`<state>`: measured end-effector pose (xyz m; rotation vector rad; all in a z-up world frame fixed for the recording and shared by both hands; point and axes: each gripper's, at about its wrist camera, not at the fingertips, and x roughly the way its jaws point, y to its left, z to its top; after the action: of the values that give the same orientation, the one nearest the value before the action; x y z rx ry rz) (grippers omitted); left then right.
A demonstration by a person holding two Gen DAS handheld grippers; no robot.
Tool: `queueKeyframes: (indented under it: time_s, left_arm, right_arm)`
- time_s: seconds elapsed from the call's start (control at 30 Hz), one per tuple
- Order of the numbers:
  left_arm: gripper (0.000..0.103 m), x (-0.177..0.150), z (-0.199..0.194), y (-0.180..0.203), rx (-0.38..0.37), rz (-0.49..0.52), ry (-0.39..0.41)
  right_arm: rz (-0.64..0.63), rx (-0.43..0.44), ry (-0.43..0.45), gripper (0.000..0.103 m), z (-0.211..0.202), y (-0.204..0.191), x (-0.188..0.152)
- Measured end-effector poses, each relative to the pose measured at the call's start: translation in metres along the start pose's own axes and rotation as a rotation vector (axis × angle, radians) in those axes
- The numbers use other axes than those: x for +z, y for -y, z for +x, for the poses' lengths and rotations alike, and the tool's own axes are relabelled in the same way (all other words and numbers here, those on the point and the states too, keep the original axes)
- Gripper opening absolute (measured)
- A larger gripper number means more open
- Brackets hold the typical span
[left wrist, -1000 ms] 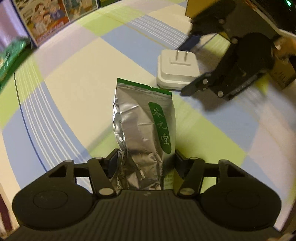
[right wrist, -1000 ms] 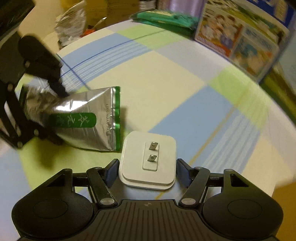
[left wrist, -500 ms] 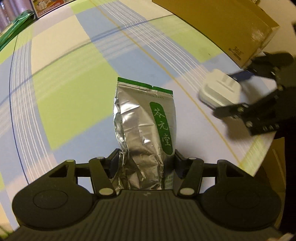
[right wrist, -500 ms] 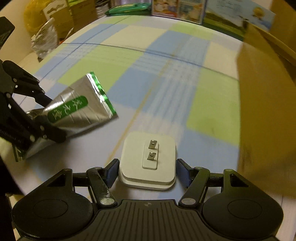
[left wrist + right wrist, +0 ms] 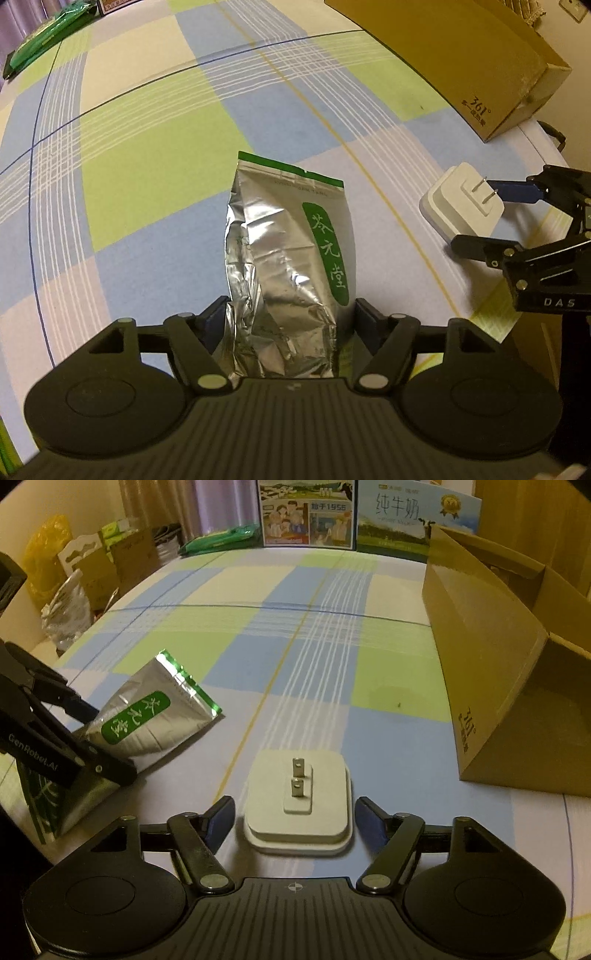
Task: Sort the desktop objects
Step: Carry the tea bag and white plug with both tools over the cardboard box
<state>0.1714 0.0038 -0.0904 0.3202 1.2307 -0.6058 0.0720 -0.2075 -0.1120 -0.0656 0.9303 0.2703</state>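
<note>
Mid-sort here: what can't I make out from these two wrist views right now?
- Cardboard box interior: right wrist view, near wall hides it.
- Silver tea pouch bottom: left wrist view, left gripper body covers it.
- White plug adapter underside: faces the tablecloth.
- Right gripper contact with the adapter: gaps show, uncertain.

2 wrist fisheyes, close above tablecloth [image 5: 147, 155]; both see foil pouch [image 5: 291, 251], charger [image 5: 299, 805], box [image 5: 480, 657].

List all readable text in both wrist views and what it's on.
"茶元堂": green label on the silver tea pouch
"361°": cardboard box; smaller line beneath is unreadable
"DAS": right gripper
"GenRobot.AI": left gripper
"纯牛奶": blue milk carton
"1956": illustrated carton, preceded by two characters too blurred to read
</note>
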Motion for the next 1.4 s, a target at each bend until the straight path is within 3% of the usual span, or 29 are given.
queueKeyframes:
  time_s: [0.2, 0.3, 0.37, 0.53, 0.73, 0.9, 1.4]
  left_arm:
    - [0.072, 0.003, 0.005, 0.003, 0.006, 0.034, -0.017]
    - [0.066, 0.002, 0.007, 0.011, 0.049, 0.078, -0.023]
    - [0.054, 0.001, 0.005, 0.014, 0.044, 0.082, -0.021]
    - [0.047, 0.001, -0.001, 0.017, 0.046, 0.058, -0.008]
    - [0.046, -0.002, -0.01, 0.019, 0.024, -0.01, 0.031]
    - [0.046, -0.001, -0.013, 0.021, 0.016, -0.051, 0.041]
    - [0.046, -0.002, -0.025, 0.028, 0.014, -0.096, 0.067]
  right_arm:
    - [0.015, -0.013, 0.024, 0.077, 0.001, 0.0, -0.004]
    - [0.018, -0.019, 0.024, 0.078, 0.0, 0.002, -0.007]
    - [0.026, -0.023, 0.029, 0.078, -0.001, 0.003, -0.008]
    - [0.021, -0.02, 0.04, 0.078, 0.001, 0.002, -0.009]
    - [0.022, -0.039, 0.043, 0.075, 0.004, 0.0, -0.011]
    - [-0.015, -0.052, 0.043, 0.062, 0.007, -0.004, -0.013]
    - [-0.009, -0.043, 0.11, 0.062, -0.02, -0.006, -0.004]
